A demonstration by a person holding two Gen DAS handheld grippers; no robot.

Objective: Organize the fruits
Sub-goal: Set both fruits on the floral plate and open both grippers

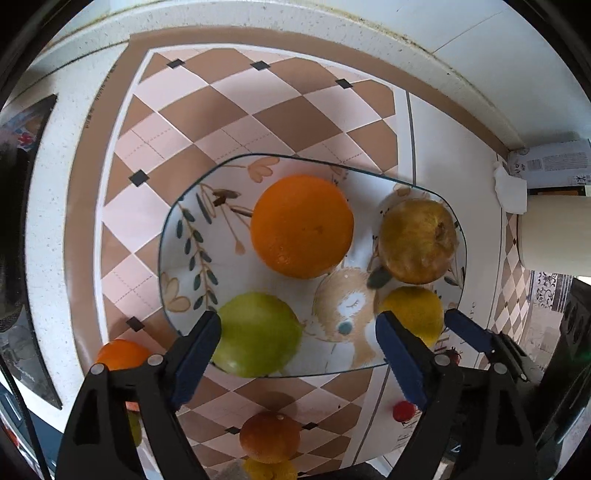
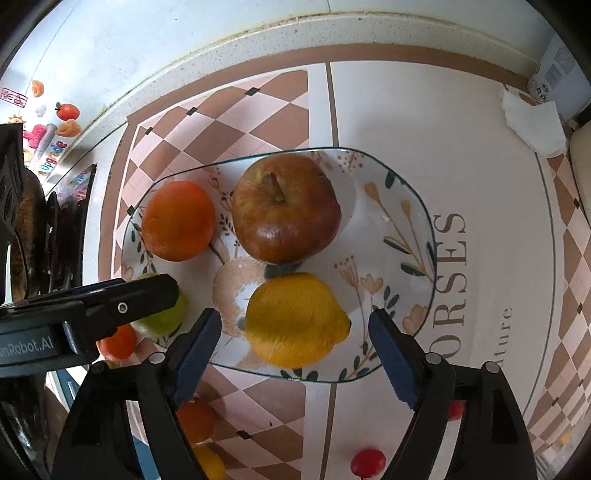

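- Four fruits are held on the plate [image 2: 402,206] — orange [image 2: 179,221], apple [image 2: 286,208], lemon [image 2: 295,319], green apple [image 1: 258,334].
- Left tongs [image 1: 297,347] are spread open over the green apple, nothing gripped.
- Right tongs [image 2: 295,349] are spread open around the lemon — not pressed on it.

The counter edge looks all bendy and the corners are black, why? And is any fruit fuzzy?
Left wrist view: the fisheye lens bows the counter edge and leaves black corners; the green apple, close to the lens, looks soft, while the orange is sharper. Right wrist view: same bowing; the brown apple carries a small shiny glare spot, and the lemon looks slightly blurred.
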